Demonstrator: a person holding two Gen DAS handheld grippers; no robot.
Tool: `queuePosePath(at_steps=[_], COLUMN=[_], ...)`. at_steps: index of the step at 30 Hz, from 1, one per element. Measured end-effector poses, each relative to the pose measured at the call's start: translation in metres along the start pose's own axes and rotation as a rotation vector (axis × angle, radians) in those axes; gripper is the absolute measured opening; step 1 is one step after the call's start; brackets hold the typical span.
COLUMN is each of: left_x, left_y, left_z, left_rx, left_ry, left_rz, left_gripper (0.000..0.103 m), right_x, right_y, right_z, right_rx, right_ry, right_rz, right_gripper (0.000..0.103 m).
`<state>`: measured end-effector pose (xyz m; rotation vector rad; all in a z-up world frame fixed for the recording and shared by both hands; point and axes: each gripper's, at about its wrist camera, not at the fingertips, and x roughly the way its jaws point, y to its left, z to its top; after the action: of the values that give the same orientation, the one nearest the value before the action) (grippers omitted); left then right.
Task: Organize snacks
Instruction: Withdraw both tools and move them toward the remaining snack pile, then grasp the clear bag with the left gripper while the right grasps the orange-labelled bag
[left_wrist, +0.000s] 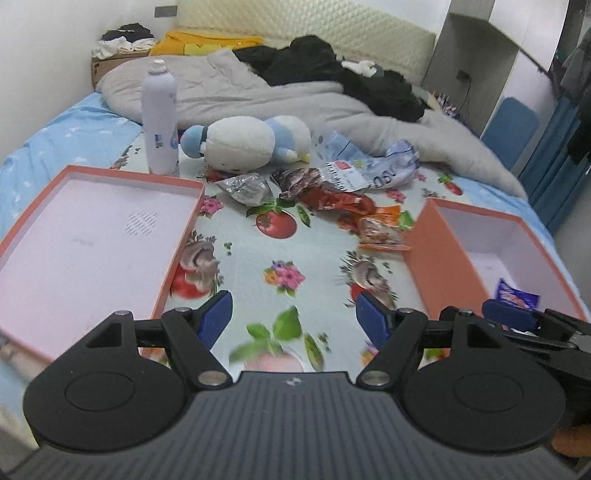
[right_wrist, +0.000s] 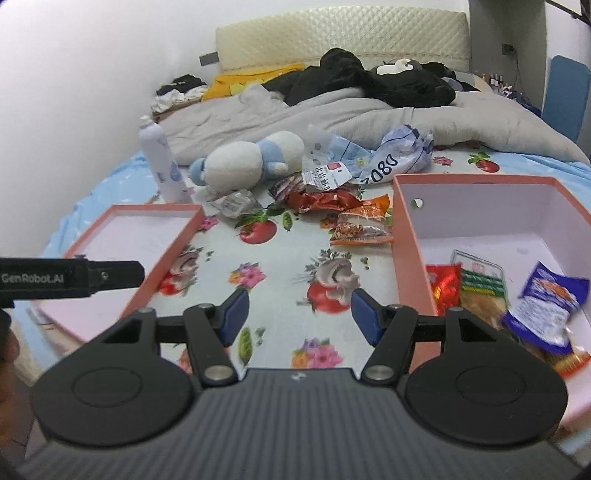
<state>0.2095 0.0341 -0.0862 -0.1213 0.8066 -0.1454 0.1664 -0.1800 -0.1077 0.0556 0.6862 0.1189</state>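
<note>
A heap of snack packets lies mid-bed: a silver one (left_wrist: 245, 186), a red one (left_wrist: 332, 199), an orange one (left_wrist: 380, 230) and a crumpled blue-white bag (left_wrist: 391, 168). To the right stands an orange box (right_wrist: 406, 240) holding a red packet (right_wrist: 443, 286), a green-labelled packet (right_wrist: 480, 284) and a blue packet (right_wrist: 546, 306). A shallow orange lid (left_wrist: 92, 240) lies empty on the left. My left gripper (left_wrist: 293, 314) hovers open over the flowered sheet, nothing between its fingers. My right gripper (right_wrist: 300, 312) is open and empty too, just left of the box.
A white-and-blue plush toy (left_wrist: 243, 144) and a tall white bottle (left_wrist: 159, 118) stand behind the heap. A grey duvet (left_wrist: 258, 96) with black clothes (left_wrist: 332, 70) covers the far bed. A wall runs on the left, shelves on the right.
</note>
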Motion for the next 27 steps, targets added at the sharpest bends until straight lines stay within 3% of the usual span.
queuePosePath(at_steps=[6,15,22,27], left_x=[0.101,0.237,0.288,0.319], left_y=[0.013,0.034,0.029,0.033], left_z=[0.055,0.114,0.14,0.151], left_rx=[0.076,0.196,0.333,0.331], left_ry=[0.019,0.084,0.1,0.137], left_rz=[0.007,0.068,0.128,0.103], left_gripper=[0.078,0.078,0.078,0.078], right_x=[0.071,0.189,0.234,0.245], right_y=[0.01,0.018,0.013,0.013], right_z=[0.018,0.045,0.051,0.045], right_rx=[-0.06,-0.202,-0.306,-0.368], right_ry=[0.0,0.038,0.097,0.122], right_rz=[-0.08,-0.274,-0.385,-0.443], right_gripper=[0.063,0.063,0.063,0.062])
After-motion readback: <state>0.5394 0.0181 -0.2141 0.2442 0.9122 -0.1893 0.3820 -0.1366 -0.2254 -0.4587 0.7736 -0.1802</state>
